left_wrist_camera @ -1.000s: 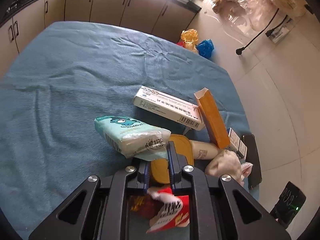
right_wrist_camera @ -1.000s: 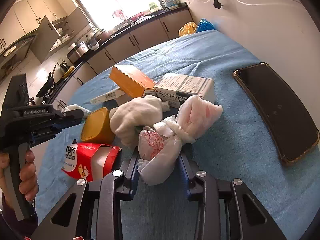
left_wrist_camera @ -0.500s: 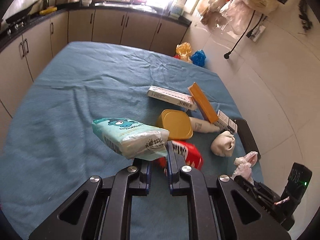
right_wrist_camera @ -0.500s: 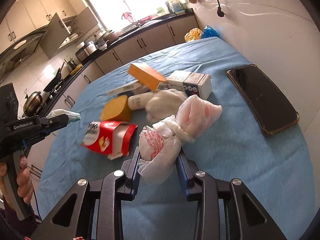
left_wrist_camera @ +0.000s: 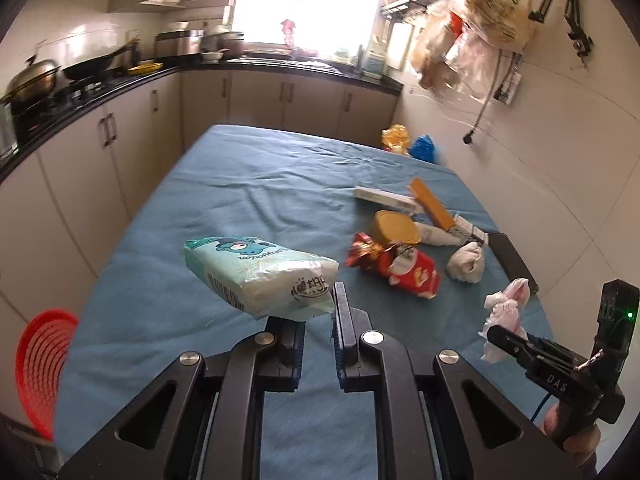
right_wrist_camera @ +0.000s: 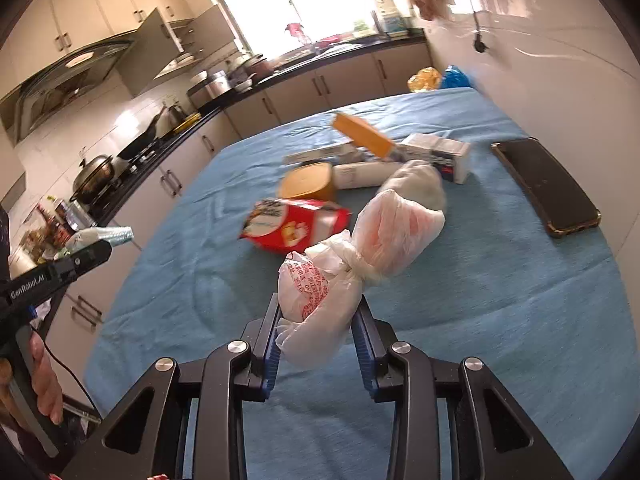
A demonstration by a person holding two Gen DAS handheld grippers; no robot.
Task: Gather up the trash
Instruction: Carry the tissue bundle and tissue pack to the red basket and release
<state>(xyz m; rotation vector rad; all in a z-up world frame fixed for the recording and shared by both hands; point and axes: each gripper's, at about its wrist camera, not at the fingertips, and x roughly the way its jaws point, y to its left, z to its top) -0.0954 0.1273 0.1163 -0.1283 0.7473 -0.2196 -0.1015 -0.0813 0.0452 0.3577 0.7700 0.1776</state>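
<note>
On blue table [left_wrist_camera: 248, 184]: two cartons, one red wrapper [left_wrist_camera: 404, 270], one phone [right_wrist_camera: 546, 186].

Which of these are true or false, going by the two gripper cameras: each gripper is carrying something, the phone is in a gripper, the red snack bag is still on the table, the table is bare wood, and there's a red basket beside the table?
1. Each gripper carries something. True: the left gripper is shut on a tissue pack, the right gripper on a knotted plastic bag.
2. The phone is in a gripper. False: the phone lies flat on the table near the wall.
3. The red snack bag lies on the table. True.
4. The table is bare wood. False: a blue cloth covers it.
5. A red basket sits beside the table. True, low at the left of the left wrist view.
</note>
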